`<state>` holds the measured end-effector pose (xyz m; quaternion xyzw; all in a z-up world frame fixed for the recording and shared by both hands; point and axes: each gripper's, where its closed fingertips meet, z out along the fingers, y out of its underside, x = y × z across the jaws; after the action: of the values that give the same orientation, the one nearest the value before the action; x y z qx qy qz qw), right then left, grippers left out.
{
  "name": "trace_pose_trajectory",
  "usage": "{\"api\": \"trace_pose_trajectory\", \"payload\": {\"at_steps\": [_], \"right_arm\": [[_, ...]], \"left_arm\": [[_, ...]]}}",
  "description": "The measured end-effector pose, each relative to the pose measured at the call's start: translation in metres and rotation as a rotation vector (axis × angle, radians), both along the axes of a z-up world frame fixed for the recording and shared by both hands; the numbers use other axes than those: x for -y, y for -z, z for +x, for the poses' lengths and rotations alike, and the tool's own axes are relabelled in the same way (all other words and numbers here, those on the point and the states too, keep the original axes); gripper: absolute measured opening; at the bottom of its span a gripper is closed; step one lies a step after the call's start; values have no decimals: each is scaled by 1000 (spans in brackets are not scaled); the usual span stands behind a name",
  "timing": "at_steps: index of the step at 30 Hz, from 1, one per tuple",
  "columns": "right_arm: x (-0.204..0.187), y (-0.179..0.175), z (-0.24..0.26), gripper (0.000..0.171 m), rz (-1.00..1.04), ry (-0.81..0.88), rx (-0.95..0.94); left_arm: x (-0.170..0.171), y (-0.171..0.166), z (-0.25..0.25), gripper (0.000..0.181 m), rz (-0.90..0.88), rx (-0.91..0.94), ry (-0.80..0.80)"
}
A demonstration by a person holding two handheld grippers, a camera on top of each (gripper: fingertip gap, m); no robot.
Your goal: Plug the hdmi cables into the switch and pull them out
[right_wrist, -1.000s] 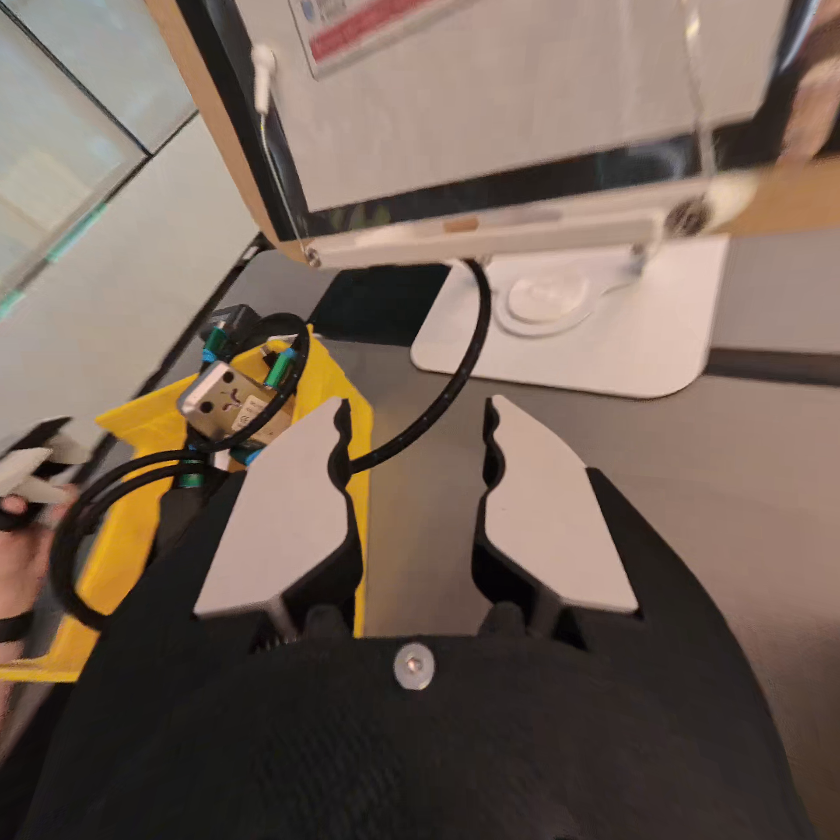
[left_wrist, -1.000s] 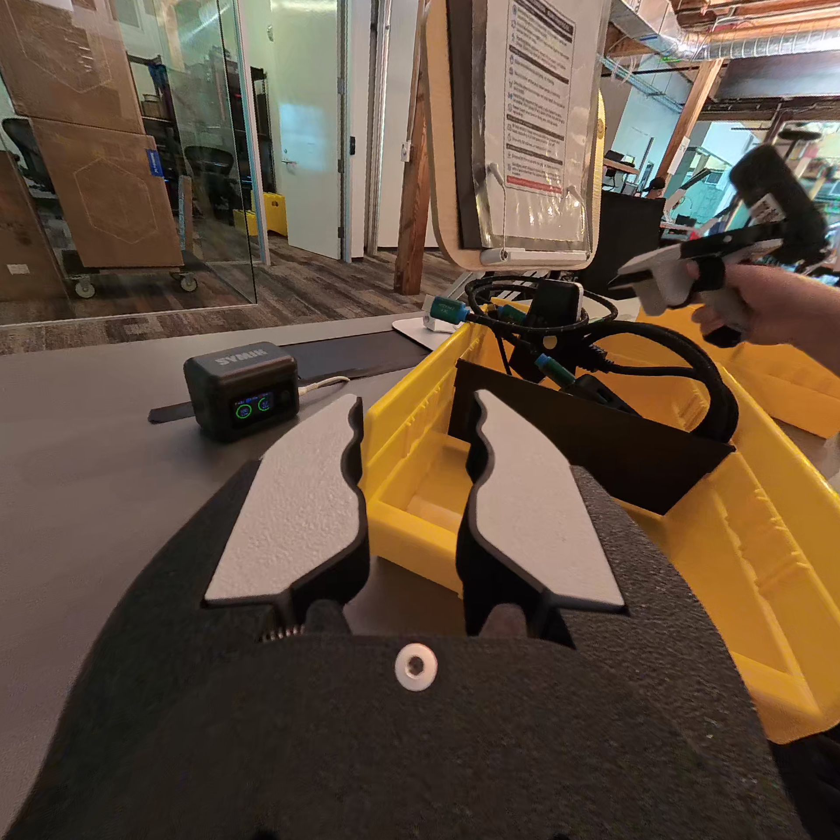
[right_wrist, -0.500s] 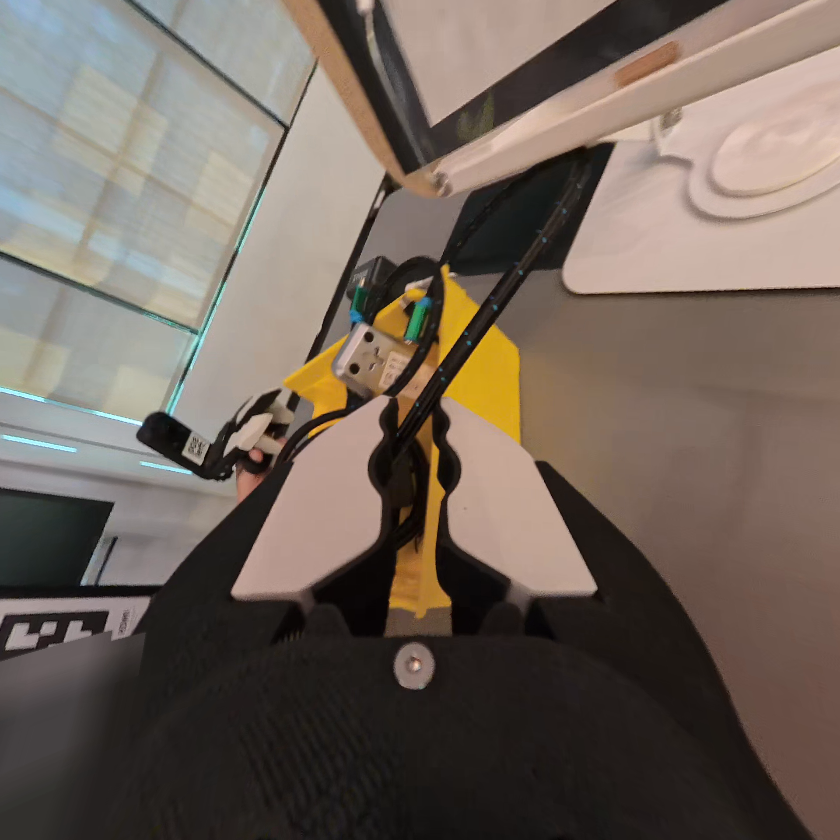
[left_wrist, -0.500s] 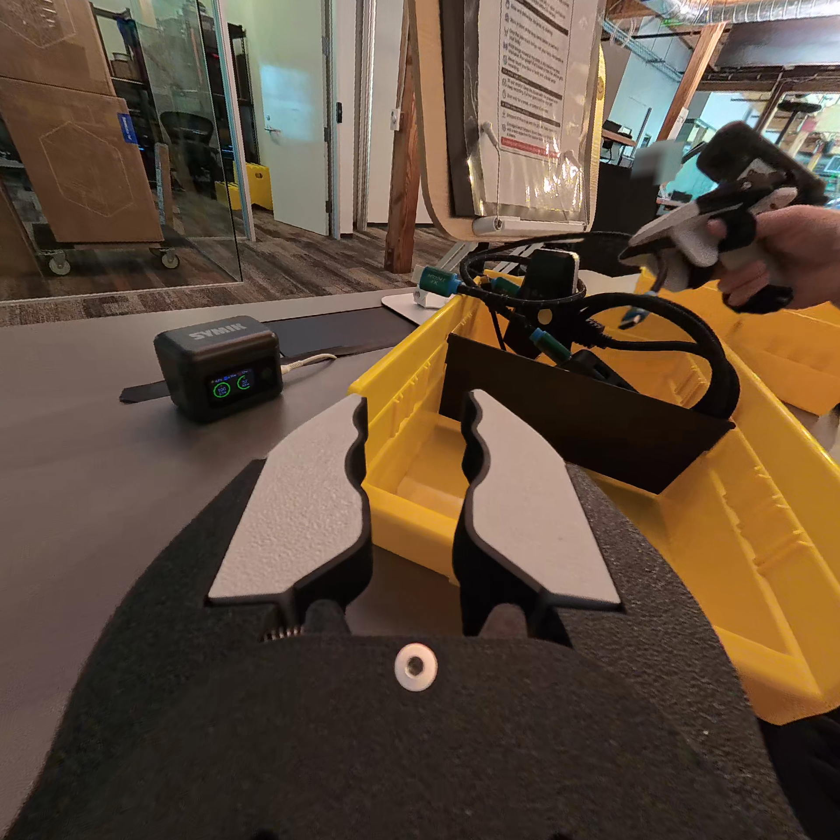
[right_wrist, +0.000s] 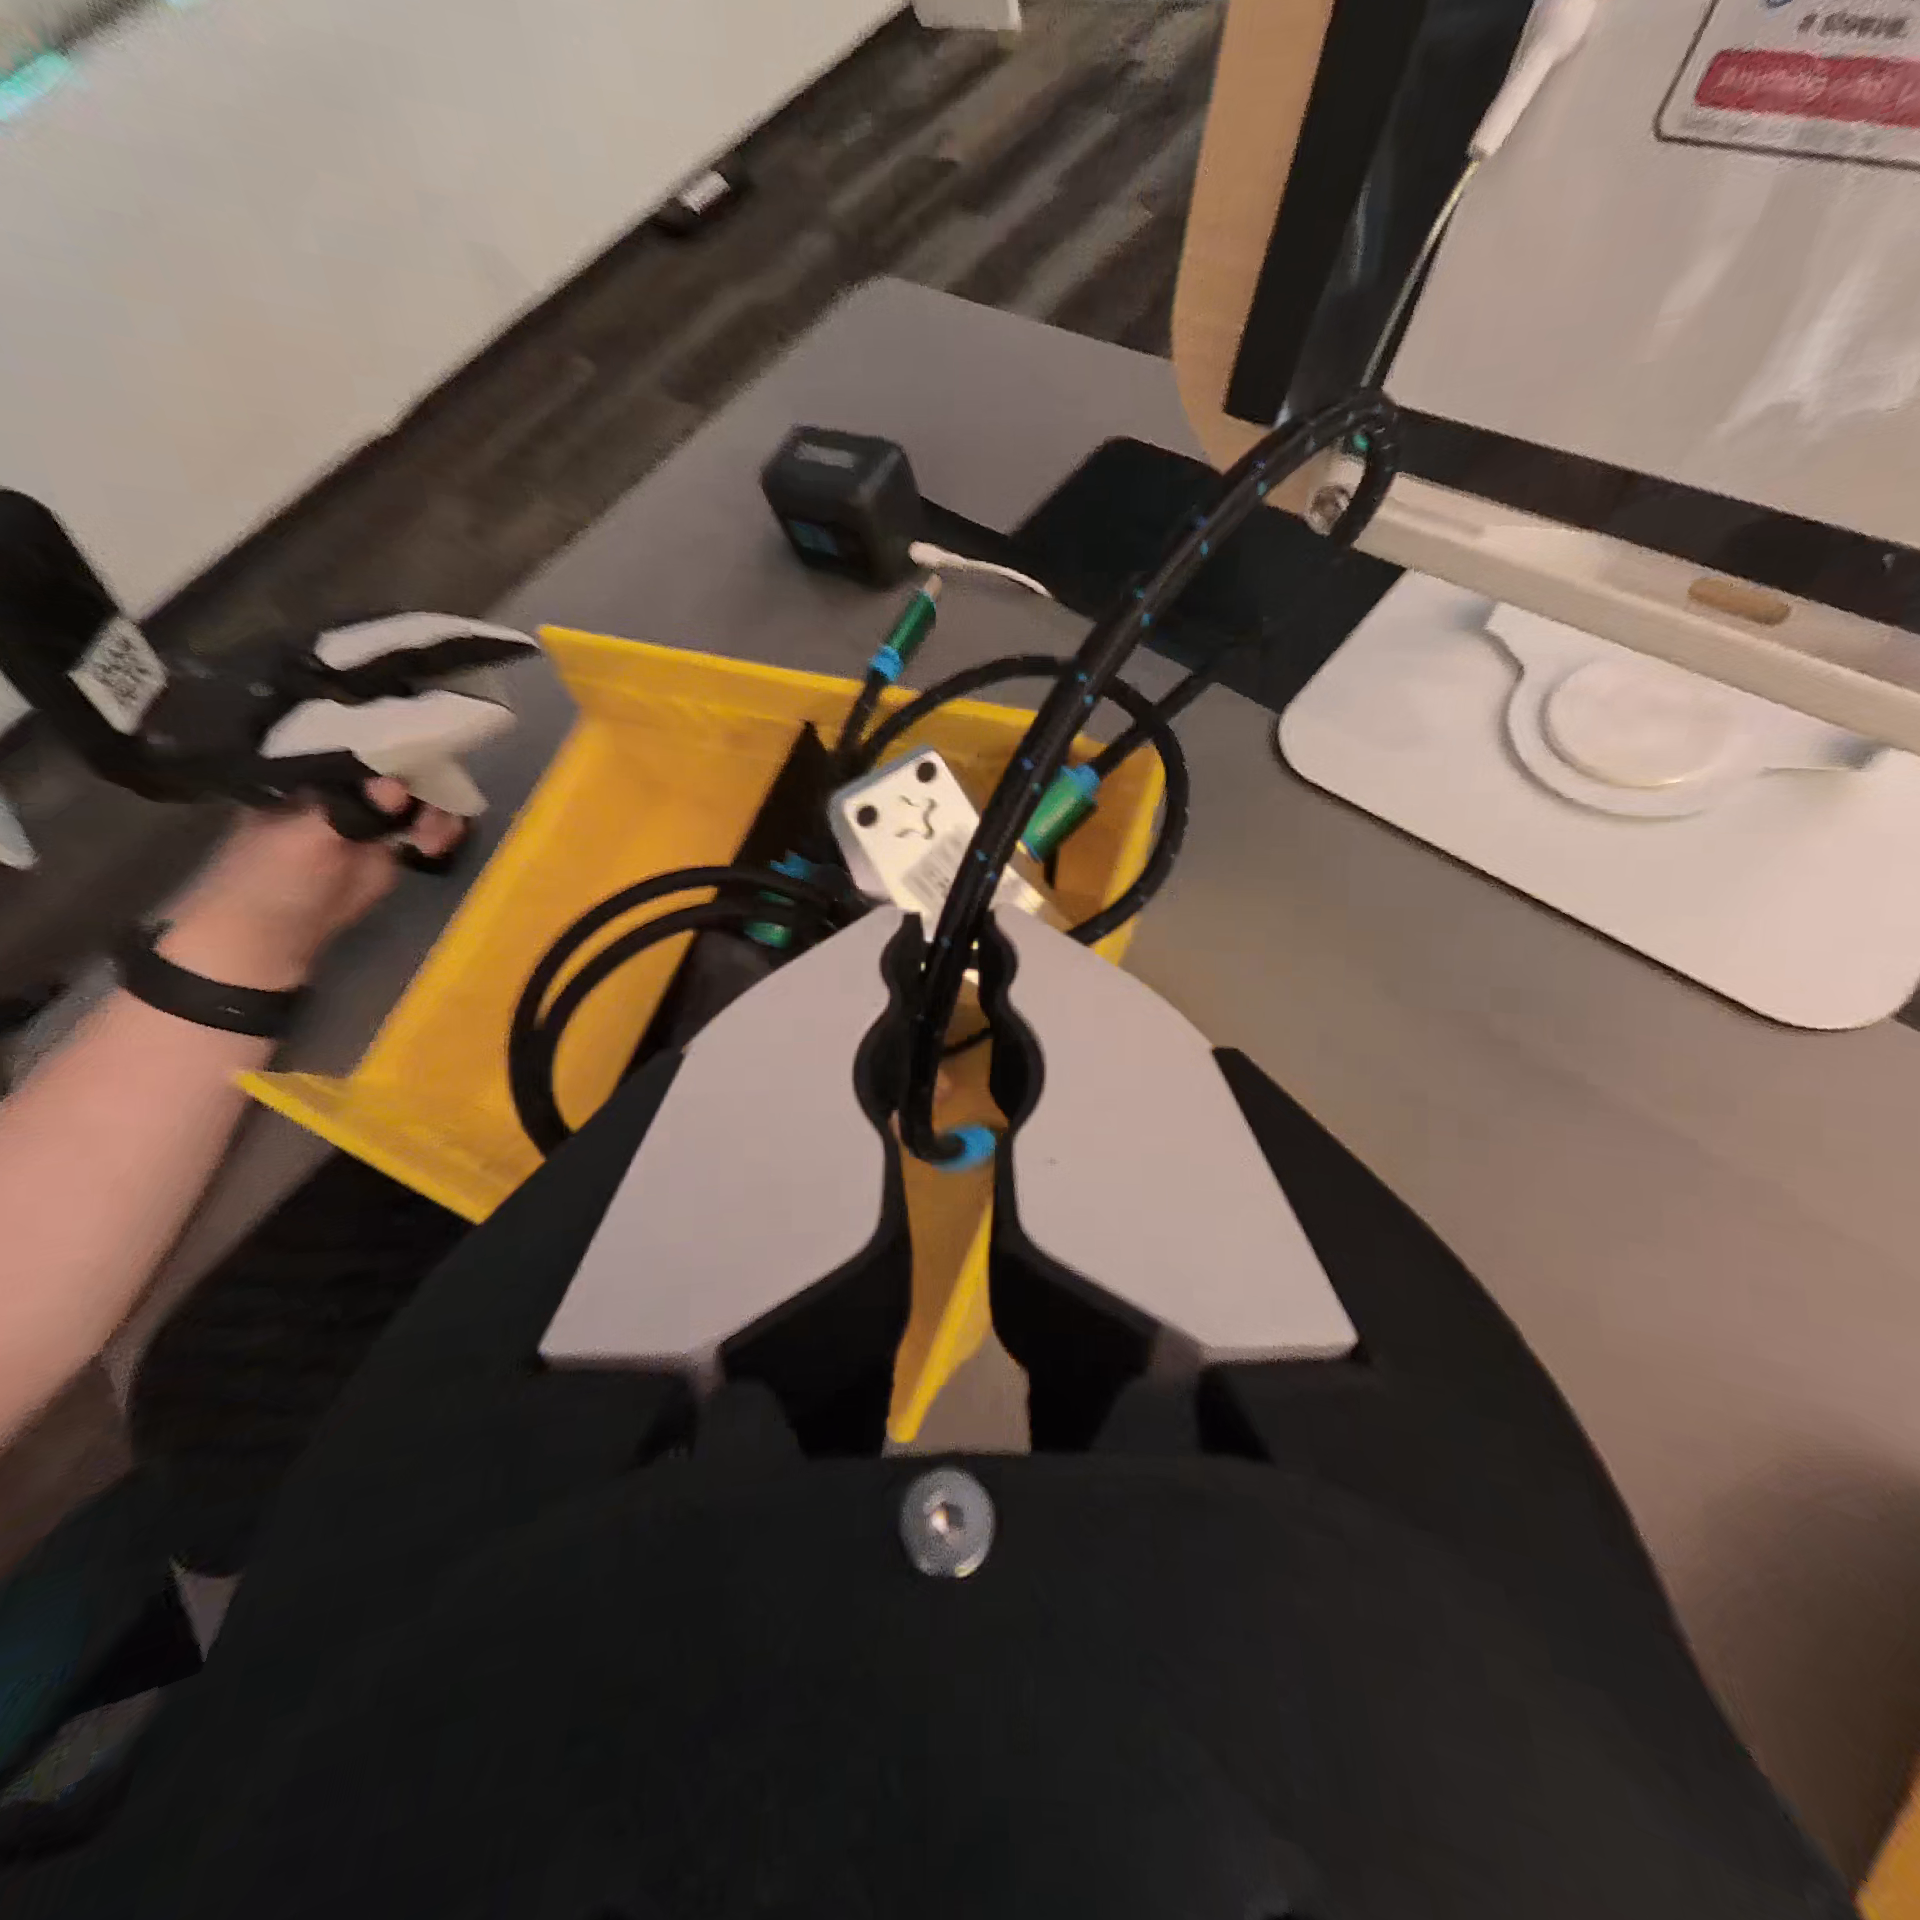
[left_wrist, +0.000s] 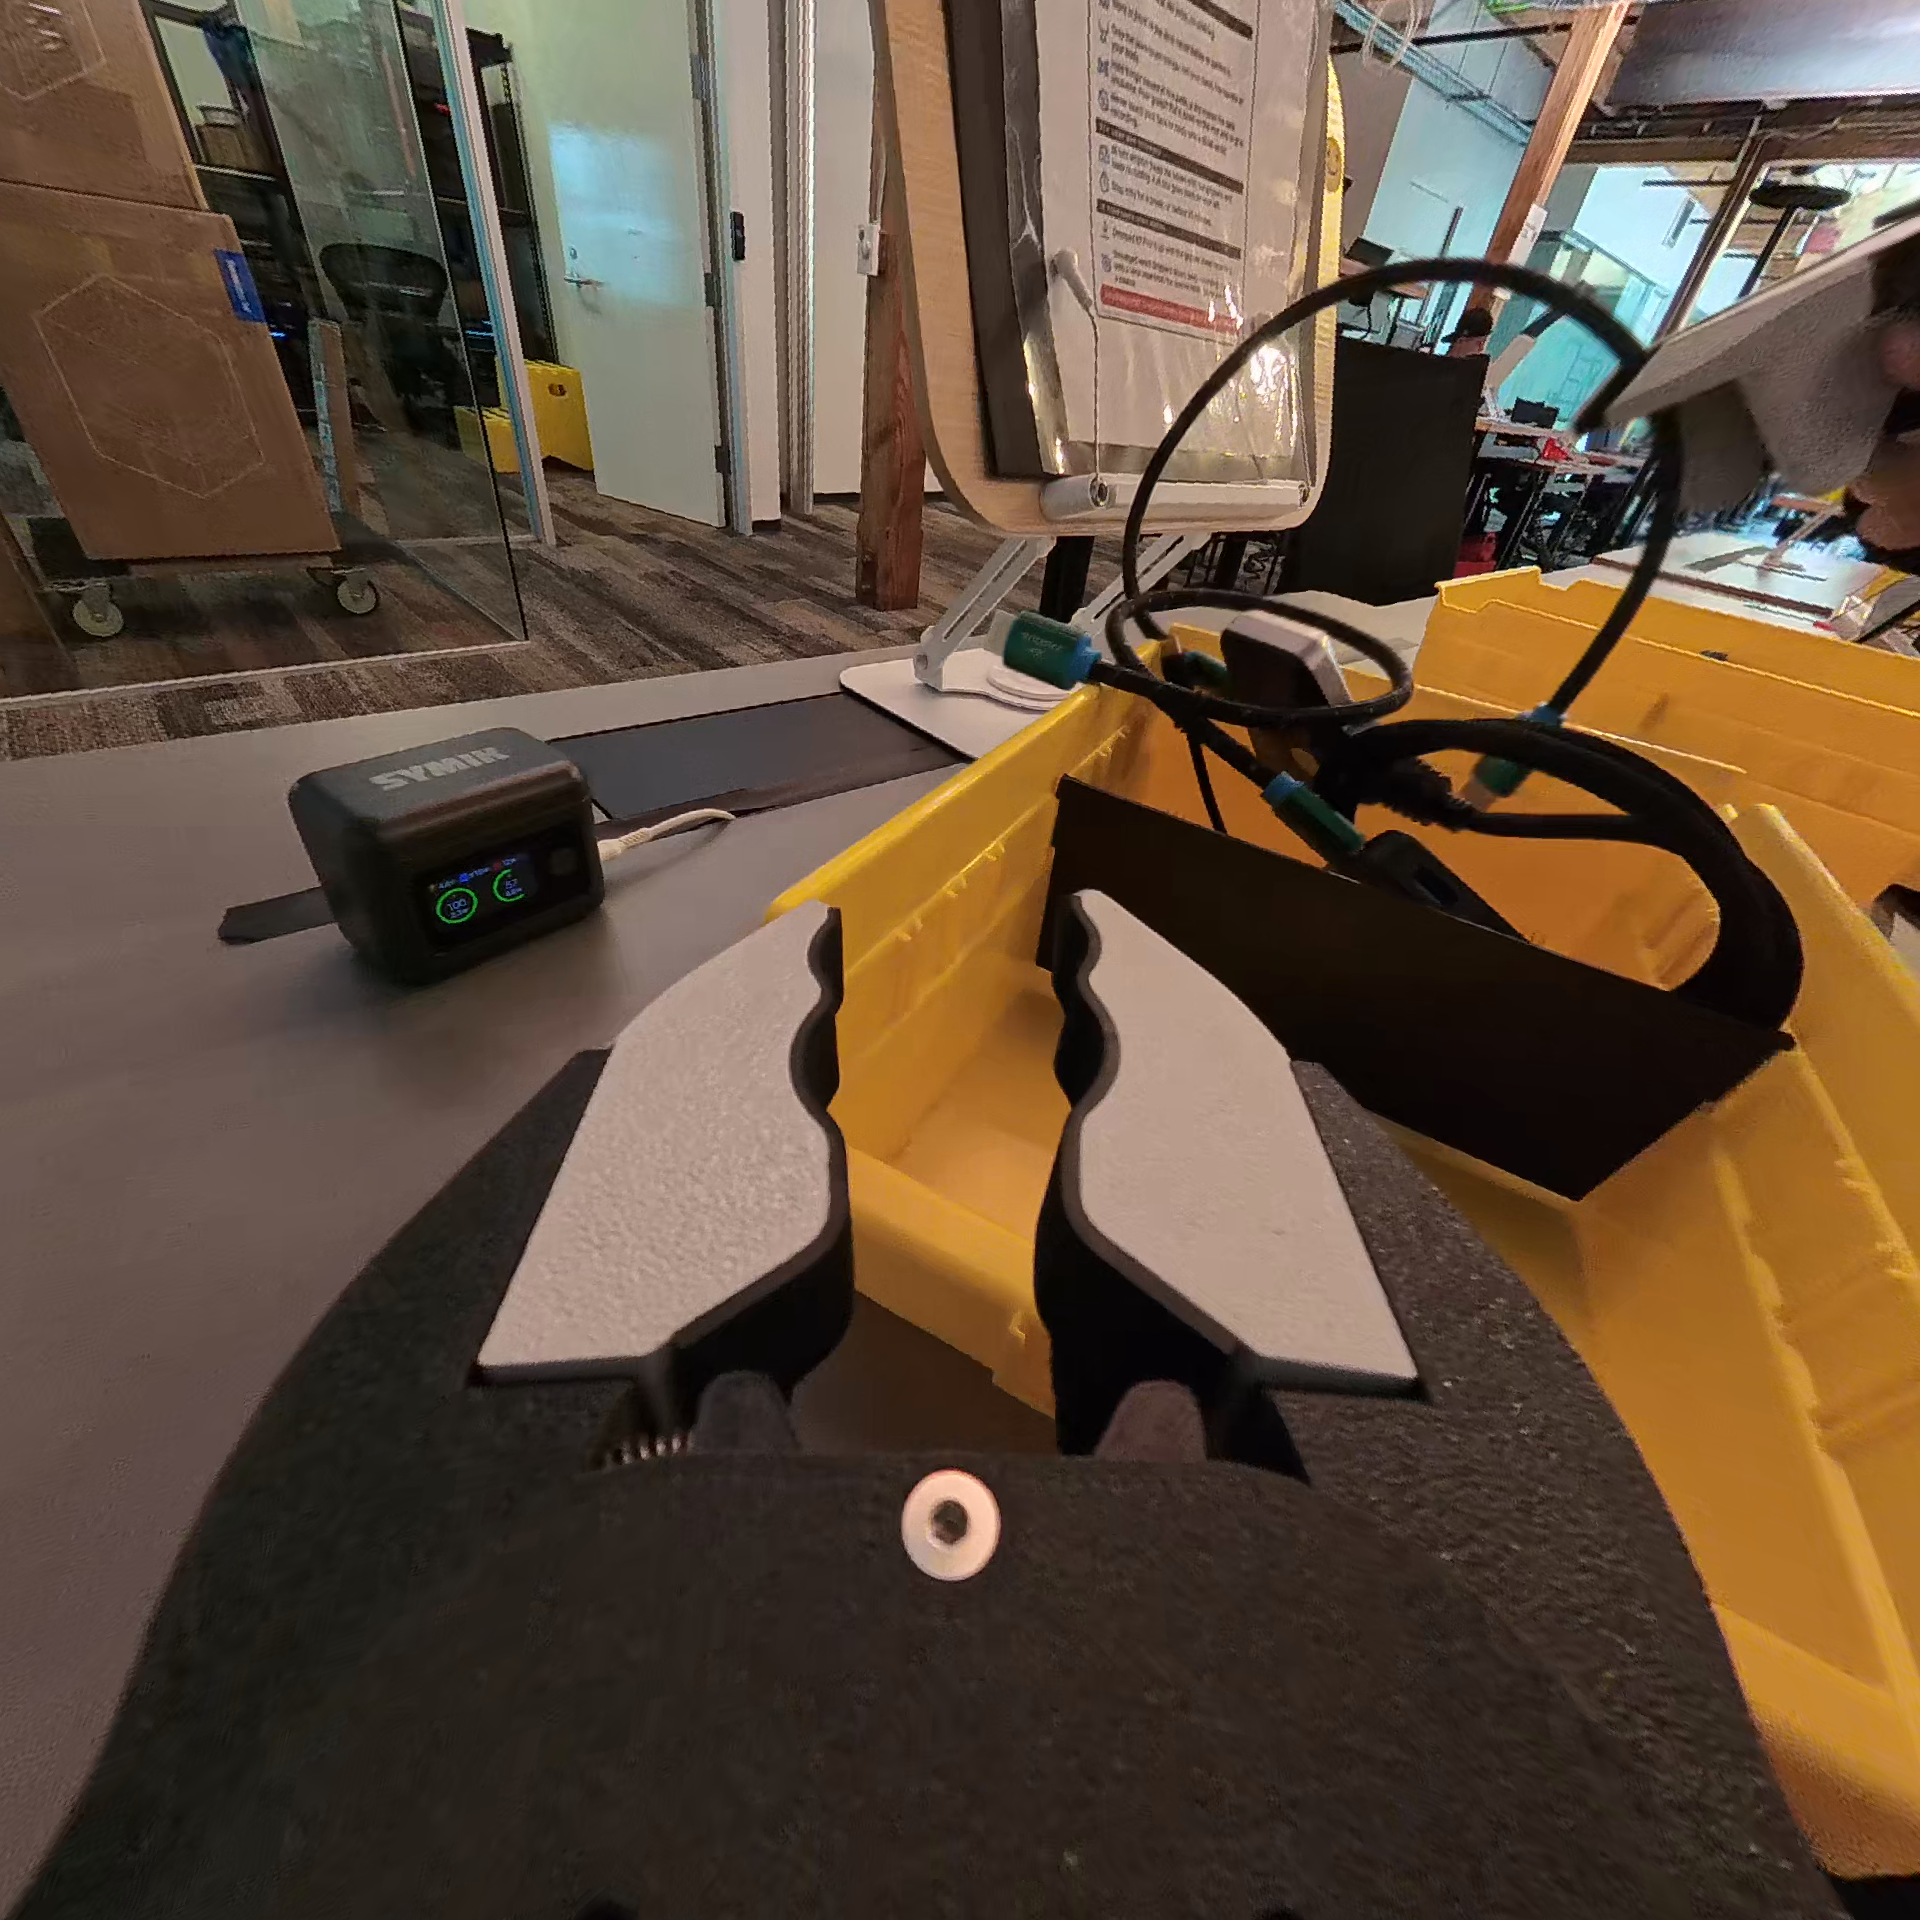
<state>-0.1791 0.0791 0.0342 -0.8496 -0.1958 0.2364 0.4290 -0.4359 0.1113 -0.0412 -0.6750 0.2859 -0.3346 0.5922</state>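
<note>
A silver HDMI switch [left_wrist: 1283, 660] lies on a tangle of black cables with green plugs [left_wrist: 1039, 649] at the far end of a yellow bin [left_wrist: 904, 842]. It also shows in the right wrist view [right_wrist: 909, 831]. My right gripper [right_wrist: 948, 935] is shut on a black braided HDMI cable [right_wrist: 1091, 675] just above its blue-collared plug [right_wrist: 961, 1148] and holds it raised over the bin. In the left wrist view the right gripper [left_wrist: 1621, 410] is at the upper right, and the cable [left_wrist: 1299, 322] arcs up from the pile. My left gripper [left_wrist: 951, 935] is open and empty at the bin's near corner.
A black divider [left_wrist: 1351, 997] crosses the bin. A black power bank [left_wrist: 447, 842] with a lit screen sits on the grey table to the left. A monitor on a white stand [right_wrist: 1610, 779] stands behind the bin. Another yellow bin [left_wrist: 1662, 665] is at the right. My left tips are roughly 15 cm from the black power bank [left_wrist: 447, 842]. My right wrist view [right_wrist: 796, 499] looks at it from another angle.
My right gripper went from open to shut on the braided cable and lifted it above the bin. My left gripper stayed open and shifted slightly near the bin.
</note>
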Motion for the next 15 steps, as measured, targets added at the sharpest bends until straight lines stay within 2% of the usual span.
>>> {"api": "trace_pose_trajectory", "payload": {"at_steps": [2,5,8,11,13,15], "right_arm": [[-2,9,-3,12,-59,-9,-24],[1,15,-15,9,-169,-41,-177],[4,26,-22,9,-183,-84,-158],[14,32,-37,10,-70,-178,37],[17,44,-35,12,-6,-191,283],[16,54,-32,13,17,-171,414]], "left_arm": [[0,-1,0,38,-1,3,1],[1,-2,0,38,2,4,2],[1,-1,-1,38,1,3,1],[0,1,0,38,-5,-7,4],[0,4,1,38,-10,-15,6],[1,6,3,38,-17,-25,12]]}}
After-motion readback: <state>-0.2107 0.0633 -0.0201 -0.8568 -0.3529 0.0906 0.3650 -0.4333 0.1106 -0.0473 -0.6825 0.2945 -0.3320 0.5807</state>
